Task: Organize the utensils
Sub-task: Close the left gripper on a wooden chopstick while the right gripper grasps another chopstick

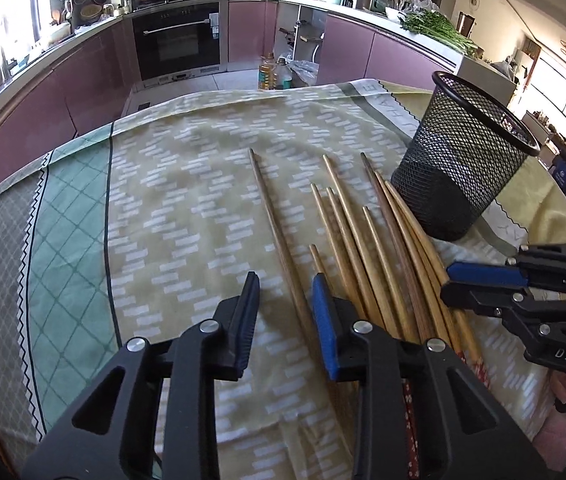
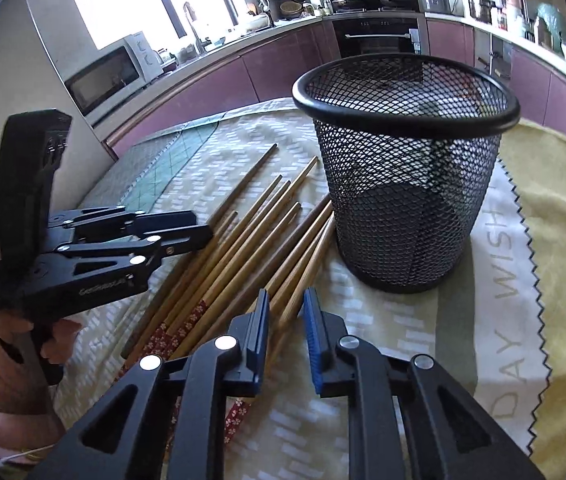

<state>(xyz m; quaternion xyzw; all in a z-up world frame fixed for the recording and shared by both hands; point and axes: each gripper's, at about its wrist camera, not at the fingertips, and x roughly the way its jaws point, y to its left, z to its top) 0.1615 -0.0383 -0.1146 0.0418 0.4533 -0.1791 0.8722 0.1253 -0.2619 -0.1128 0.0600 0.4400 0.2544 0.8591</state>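
**Chopsticks fanned out beside the mesh cup**

Long wooden chopsticks lie in a loose fan on the patterned yellow-green tablecloth, tips pointing toward the kitchen, and here's the left gripper right over them, jaws parted with one lone chopstick lying in the gap below, nothing clamped. Its blue pad sits above the near edge of the bundle. Over to the right gripper: narrower gap, also holding nothing, hovering over the thick ends (a few carry red floral handles). Just beyond, the black wire-mesh pencil cup stands upright on the cloth, the outermost chopsticks lying just beside its base. Behind it all, purple cabinets and a built-in black oven.
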